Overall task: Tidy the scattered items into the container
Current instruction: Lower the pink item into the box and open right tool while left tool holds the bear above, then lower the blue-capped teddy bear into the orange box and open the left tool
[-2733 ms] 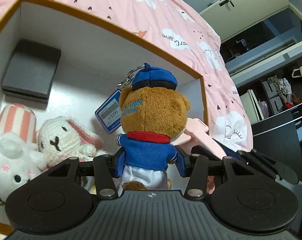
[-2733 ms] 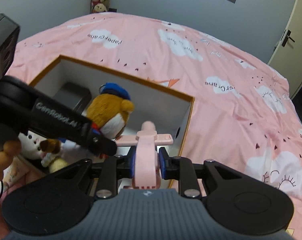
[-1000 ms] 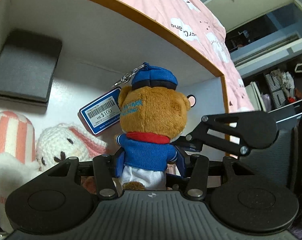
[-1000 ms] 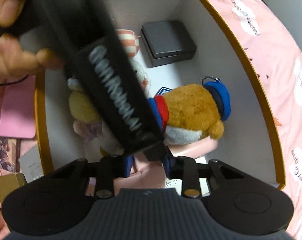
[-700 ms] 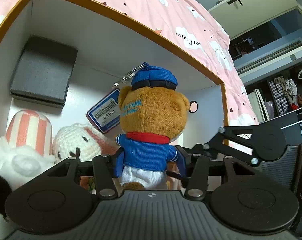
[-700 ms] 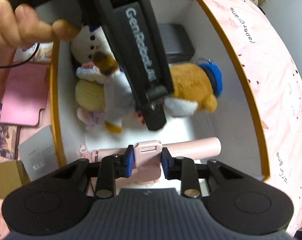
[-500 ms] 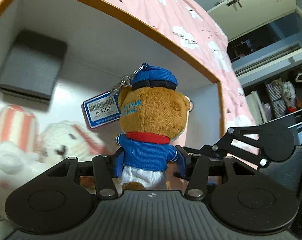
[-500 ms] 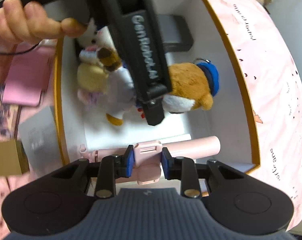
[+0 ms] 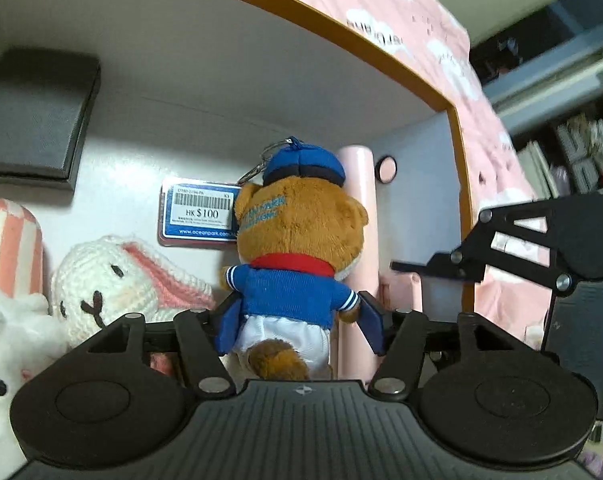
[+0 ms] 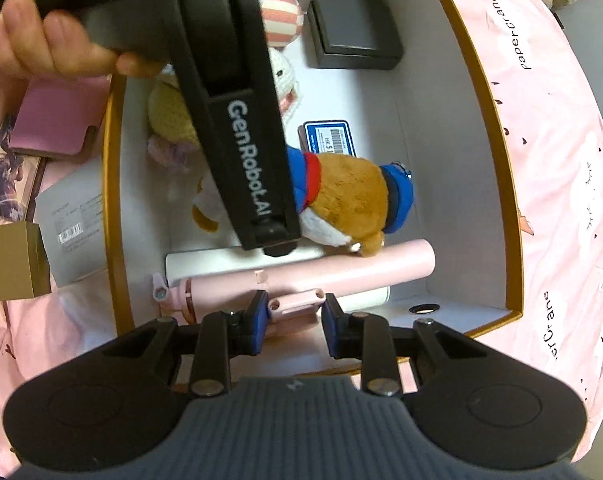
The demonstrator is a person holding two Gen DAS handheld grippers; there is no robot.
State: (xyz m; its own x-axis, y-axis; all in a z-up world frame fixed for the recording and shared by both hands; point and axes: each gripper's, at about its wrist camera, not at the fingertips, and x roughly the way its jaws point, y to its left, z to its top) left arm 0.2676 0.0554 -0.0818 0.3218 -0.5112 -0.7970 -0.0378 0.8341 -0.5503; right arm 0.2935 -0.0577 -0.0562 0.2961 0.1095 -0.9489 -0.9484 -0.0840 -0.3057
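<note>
A brown bear plush (image 9: pixel 297 240) in a blue cap and jacket lies on the floor of the white, orange-rimmed box (image 9: pixel 381 56), its price tag (image 9: pixel 199 212) beside it. My left gripper (image 9: pixel 299 326) has its jaws opening. The bear's body is between them and the pads stand just off its sides. A pink selfie stick (image 10: pixel 341 272) lies along the box floor next to the bear (image 10: pixel 341 196). My right gripper (image 10: pixel 296 322) is shut on the stick's clamp part.
Also in the box: a dark grey case (image 9: pixel 33 120), a crochet rabbit (image 9: pixel 113 280), a pink striped toy (image 9: pixel 5 240) and a white plush (image 9: pixel 5 340). Outside its left wall lie a pink notebook (image 10: pixel 57 120), a grey carton (image 10: pixel 77 224) and a gold box (image 10: pixel 9 260). Pink bedspread (image 10: pixel 561 160) surrounds it.
The left jaws have spread away from the bear, which has sunk onto the box floor. The pink stick has come down flat beside the bear, still gripped by the right gripper.
</note>
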